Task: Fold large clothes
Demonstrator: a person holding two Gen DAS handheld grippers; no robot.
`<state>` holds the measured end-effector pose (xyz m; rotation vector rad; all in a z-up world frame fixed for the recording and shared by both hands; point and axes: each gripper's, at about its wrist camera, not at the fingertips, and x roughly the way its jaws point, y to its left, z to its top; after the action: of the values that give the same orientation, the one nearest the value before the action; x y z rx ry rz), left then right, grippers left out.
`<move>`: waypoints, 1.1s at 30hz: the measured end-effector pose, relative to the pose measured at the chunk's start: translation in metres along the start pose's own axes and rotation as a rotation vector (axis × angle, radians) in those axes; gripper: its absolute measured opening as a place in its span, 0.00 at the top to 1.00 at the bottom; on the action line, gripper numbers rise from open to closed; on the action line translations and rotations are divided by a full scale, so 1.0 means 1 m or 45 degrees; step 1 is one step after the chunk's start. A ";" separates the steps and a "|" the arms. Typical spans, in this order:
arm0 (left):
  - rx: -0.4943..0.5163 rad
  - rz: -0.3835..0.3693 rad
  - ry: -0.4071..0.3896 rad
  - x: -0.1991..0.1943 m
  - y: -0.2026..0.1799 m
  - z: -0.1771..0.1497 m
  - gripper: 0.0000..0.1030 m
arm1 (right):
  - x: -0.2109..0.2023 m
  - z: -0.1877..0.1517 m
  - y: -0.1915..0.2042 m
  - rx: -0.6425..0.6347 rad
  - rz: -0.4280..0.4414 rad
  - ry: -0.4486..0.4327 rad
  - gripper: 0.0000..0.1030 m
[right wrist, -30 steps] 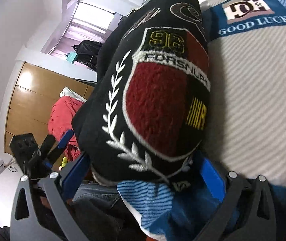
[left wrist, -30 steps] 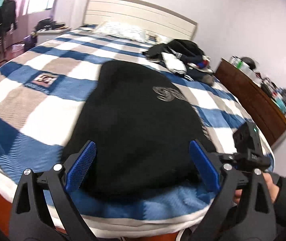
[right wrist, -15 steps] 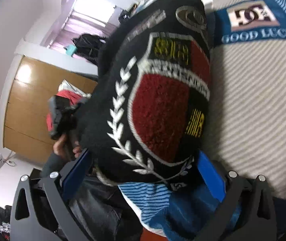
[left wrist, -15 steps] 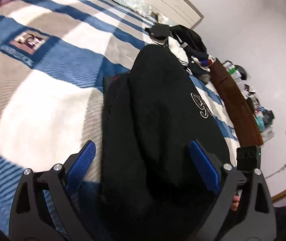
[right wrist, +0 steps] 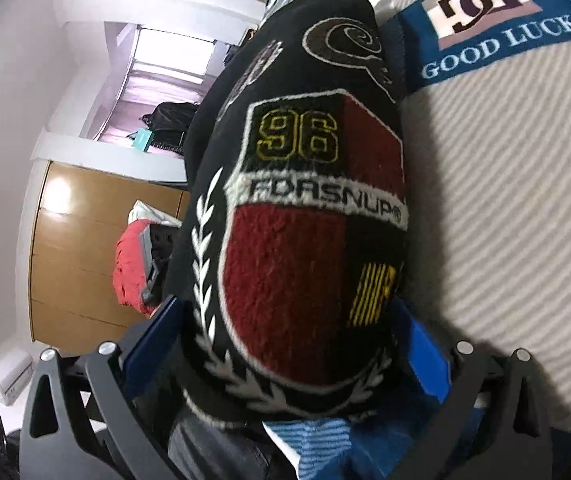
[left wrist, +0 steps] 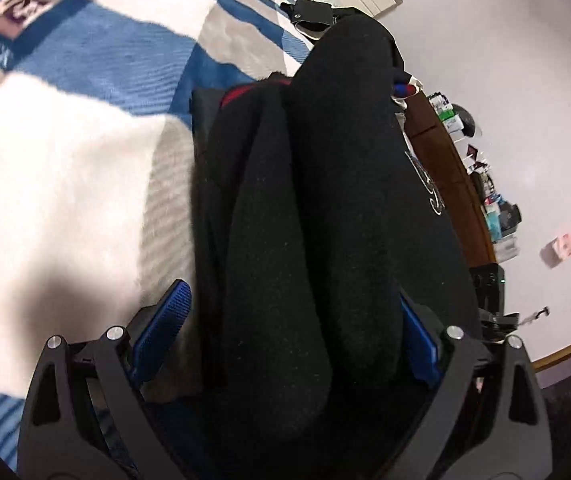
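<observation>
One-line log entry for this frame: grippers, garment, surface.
left gripper: shut on black embroidered jacket | right gripper: shut on same jacket, crest patch up | jacket bunched over blue-and-white striped blanket | fold unfinished

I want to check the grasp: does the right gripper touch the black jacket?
Touching. The right wrist view shows the black jacket bulging between both blue fingers of the right gripper, with no gap on either side.

Lighting: soft indoor daylight from a bright, overexposed window (right wrist: pixel 169 60). Dark shadow on blanket (left wrist: pixel 65 184). Quality: strong fisheye bending, black corners; slight blur on nearest cloth.
</observation>
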<state>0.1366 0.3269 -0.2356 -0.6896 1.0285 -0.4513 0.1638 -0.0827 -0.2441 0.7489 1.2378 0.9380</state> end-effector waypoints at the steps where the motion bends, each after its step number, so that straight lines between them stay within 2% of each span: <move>1: -0.002 -0.002 0.004 0.001 0.000 -0.001 0.10 | 0.003 0.002 0.001 0.006 -0.012 -0.007 0.03; 8: -0.057 0.006 0.027 0.010 -0.001 -0.003 0.12 | 0.020 0.015 0.011 0.013 -0.062 0.041 0.03; 14: -0.046 0.013 -0.009 0.000 -0.009 -0.005 0.36 | 0.022 0.016 0.032 0.001 -0.149 0.073 0.04; 17: -0.054 0.006 -0.044 -0.004 -0.010 -0.009 0.43 | 0.020 0.014 0.045 -0.021 -0.151 0.047 0.14; 19: -0.037 0.037 -0.076 -0.008 -0.017 -0.011 0.48 | 0.015 0.014 0.056 -0.057 -0.160 0.026 0.21; 24: -0.016 0.052 -0.141 -0.018 -0.031 -0.017 0.53 | -0.001 0.014 0.080 -0.125 -0.141 -0.008 0.27; 33: 0.036 0.026 -0.246 -0.046 -0.072 -0.029 0.57 | -0.033 0.008 0.124 -0.250 -0.103 -0.022 0.29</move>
<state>0.0881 0.2966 -0.1660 -0.6828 0.8444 -0.3732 0.1471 -0.0573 -0.1189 0.5470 1.1339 0.9690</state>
